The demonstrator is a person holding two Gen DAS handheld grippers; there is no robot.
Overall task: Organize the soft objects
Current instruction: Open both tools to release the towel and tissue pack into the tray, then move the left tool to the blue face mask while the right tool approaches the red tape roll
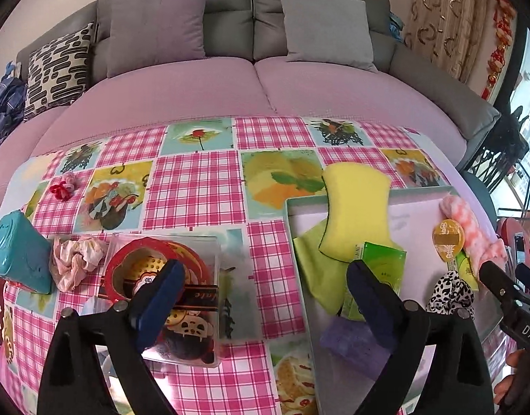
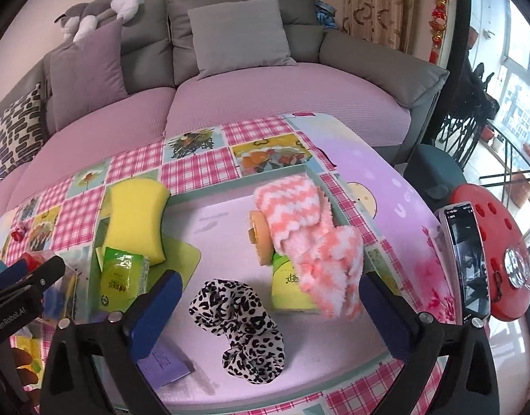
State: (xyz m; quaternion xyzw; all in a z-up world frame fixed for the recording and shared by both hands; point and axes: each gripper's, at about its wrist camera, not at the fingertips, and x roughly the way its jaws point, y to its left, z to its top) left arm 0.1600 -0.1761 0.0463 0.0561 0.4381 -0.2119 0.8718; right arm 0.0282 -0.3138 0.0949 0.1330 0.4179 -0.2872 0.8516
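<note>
Far left of the checked tablecloth [image 1: 195, 180]: a teal box [image 1: 16, 252], with a crumpled pink cloth [image 1: 76, 259] just beside it. Behind them, nearer the sofa [image 1: 230, 79], a small red and pink scrunchie [image 1: 62, 186] lies alone.

Next, a clear plastic box [image 1: 209, 263] holding red rings of tape. The left gripper [image 1: 265, 304] hangs over the gap between this box and the tray, jaws wide apart, nothing between the blue pads.

The shallow tray [image 2: 230, 186] takes up the right half of the table. At its left rim a yellow sponge [image 2: 135, 214] leans across the edge, partly on a green cloth [image 2: 185, 259]; a green tissue packet [image 2: 121, 282] rests against the sponge's near end. A purple packet [image 2: 164, 363] lies at the tray's near left corner.

Mid-tray – a leopard-print scrunchie [image 2: 244, 332] lies loose on the floor of the tray. The right gripper [image 2: 265, 311] is above it, jaws spread fully, pads clear of the fabric on both sides.

Further right, a pink-and-white fluffy cloth [image 2: 310, 242] drapes over a green packet [image 2: 285, 287], beside an orange round piece [image 2: 259, 238]. Off the tray's right edge: a phone [image 2: 467, 259] propped upright against a red disc [image 2: 507, 242].
</note>
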